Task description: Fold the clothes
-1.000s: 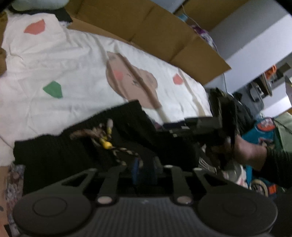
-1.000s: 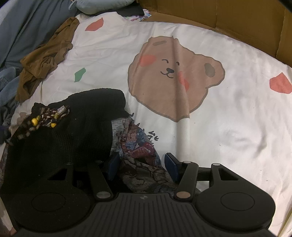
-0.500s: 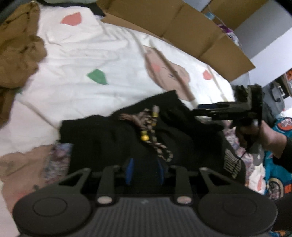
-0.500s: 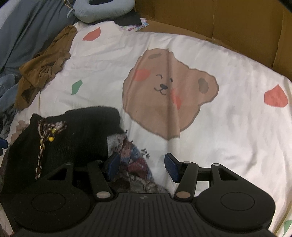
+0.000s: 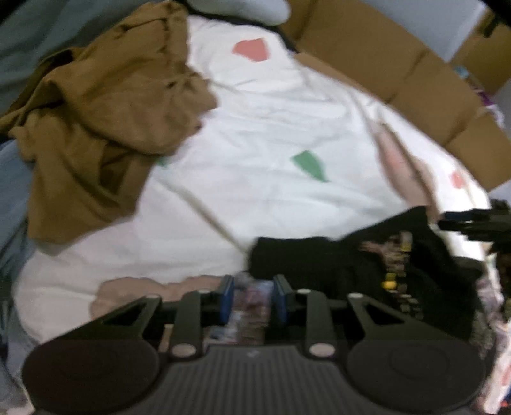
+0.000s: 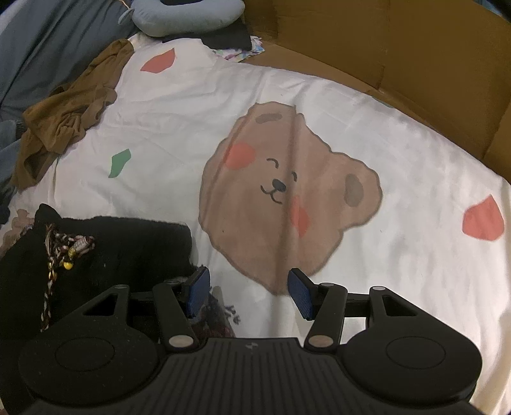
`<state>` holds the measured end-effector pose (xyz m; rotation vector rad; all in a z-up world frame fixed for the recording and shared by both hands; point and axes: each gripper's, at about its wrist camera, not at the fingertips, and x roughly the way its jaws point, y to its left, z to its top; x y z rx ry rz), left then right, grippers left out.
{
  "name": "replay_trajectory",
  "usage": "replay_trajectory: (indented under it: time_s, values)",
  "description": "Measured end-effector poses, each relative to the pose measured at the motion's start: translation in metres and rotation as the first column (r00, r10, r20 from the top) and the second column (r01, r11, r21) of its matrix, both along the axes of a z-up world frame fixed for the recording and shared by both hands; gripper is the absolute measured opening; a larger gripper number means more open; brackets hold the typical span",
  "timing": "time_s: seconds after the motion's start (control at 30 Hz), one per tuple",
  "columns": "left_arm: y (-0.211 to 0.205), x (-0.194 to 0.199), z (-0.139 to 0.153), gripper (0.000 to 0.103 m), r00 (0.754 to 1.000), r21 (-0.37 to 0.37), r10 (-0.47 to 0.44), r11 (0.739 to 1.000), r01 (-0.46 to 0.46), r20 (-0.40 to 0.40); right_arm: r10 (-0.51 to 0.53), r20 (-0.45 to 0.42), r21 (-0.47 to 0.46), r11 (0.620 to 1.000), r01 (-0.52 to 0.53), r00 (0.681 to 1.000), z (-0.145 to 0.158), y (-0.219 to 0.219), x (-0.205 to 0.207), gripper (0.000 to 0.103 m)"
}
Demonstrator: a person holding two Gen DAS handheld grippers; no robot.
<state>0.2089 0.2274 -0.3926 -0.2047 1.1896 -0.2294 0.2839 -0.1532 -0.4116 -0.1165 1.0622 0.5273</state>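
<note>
A black knit garment [image 5: 319, 261] [image 6: 127, 249] with a braided cord and yellow beads [image 6: 64, 252] lies crumpled on the white bear-print sheet [image 6: 415, 255]. Patterned multicolour cloth [image 5: 252, 322] [image 6: 217, 316] shows under its edge. My left gripper [image 5: 254, 297] hovers at the garment's left end, its pads a little apart over the patterned cloth, and this blurred view shows no pressing. My right gripper [image 6: 249, 295] stands open above bare sheet, its left pad [image 6: 198, 293] beside the black garment's corner. Its fingers [image 5: 472, 223] also show at the right edge of the left wrist view.
A heap of brown clothing [image 5: 111, 111] [image 6: 64, 118] lies at the sheet's far left. Cardboard walls [image 6: 415, 48] [image 5: 399, 64] run along the back and right. A blue-grey neck pillow [image 6: 188, 12] and grey bedding [image 6: 48, 48] sit at the top left.
My left gripper has swung left, from over the black garment's middle to its left edge, and its pads have parted slightly. The right gripper has shifted off the patterned cloth onto bare sheet.
</note>
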Motion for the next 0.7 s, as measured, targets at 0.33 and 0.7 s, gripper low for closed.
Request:
replay_trajectory:
  time_s: [0.33,0.7]
  values:
    - [-0.002,0.009,-0.034,0.028,0.999,0.107,-0.03,0.994,0.033,-0.027,-0.007,-0.016,-0.01,1.0,0.007,1.0,-0.01,0.002,0.001,0.061]
    - [-0.023,0.003,-0.046,0.036,0.992,0.173,-0.124,0.976,0.128,-0.037,0.028,-0.006,-0.018,0.999,-0.028,1.0,-0.014,0.012,-0.008,0.061]
